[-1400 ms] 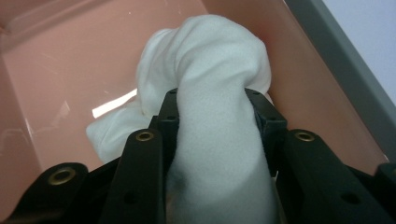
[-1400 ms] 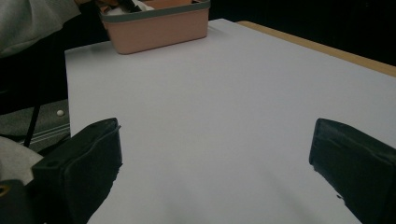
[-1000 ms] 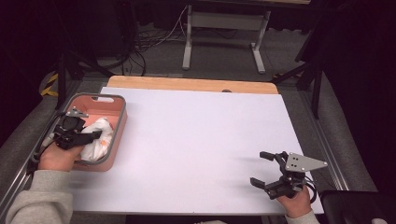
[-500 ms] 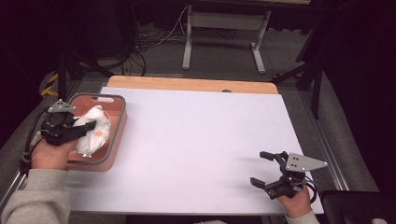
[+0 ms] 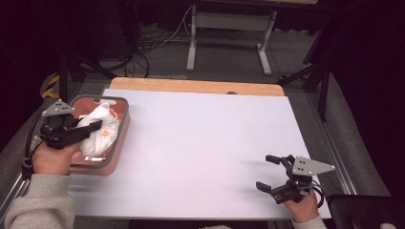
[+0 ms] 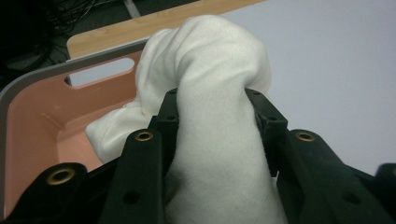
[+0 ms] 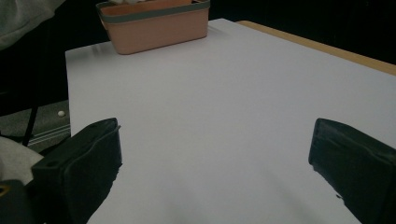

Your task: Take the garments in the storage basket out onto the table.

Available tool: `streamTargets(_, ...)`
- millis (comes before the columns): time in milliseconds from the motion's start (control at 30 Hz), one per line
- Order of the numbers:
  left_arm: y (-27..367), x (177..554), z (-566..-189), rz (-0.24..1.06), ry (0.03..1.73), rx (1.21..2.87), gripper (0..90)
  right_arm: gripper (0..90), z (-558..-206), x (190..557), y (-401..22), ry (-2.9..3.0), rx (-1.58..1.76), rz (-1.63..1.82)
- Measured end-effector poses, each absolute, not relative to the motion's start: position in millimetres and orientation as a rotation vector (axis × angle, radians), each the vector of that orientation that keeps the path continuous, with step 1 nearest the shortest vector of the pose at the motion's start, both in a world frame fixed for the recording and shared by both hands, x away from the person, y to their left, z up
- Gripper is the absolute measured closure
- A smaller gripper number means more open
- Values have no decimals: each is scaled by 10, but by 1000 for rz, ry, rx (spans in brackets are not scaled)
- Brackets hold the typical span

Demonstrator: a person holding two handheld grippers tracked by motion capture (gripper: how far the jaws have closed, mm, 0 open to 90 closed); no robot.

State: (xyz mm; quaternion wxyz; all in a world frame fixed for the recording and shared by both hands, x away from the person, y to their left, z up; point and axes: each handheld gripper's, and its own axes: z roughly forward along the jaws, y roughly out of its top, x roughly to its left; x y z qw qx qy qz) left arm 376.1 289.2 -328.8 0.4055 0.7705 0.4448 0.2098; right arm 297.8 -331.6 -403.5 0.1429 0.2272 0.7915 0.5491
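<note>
One cloth (image 6: 219, 93), one basket (image 5: 117, 138).

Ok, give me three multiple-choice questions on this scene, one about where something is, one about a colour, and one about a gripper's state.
1. Where does the bin sit on the table?
A. at its left edge
B. in the middle
C. at its right edge

2. What colour is the cloth?
A. blue
B. white
C. black

3. How is the left gripper?
A. open above the bare table
B. open over the bin
C. shut on the cloth

Answers:
1. A, the high view shows the bin by the left edge, next to the left hand.
2. B, the left gripper view shows white fabric bunched between the jaws.
3. C, both jaws press into the cloth above the bin, while the right gripper stands open over the bare table.
</note>
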Motion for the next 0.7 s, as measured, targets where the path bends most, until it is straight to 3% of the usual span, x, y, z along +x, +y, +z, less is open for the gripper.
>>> streamTargets(700,2390,3665,-3107,438,921,1889,632,28,-4033,2977,-3337,2280,656,1592)
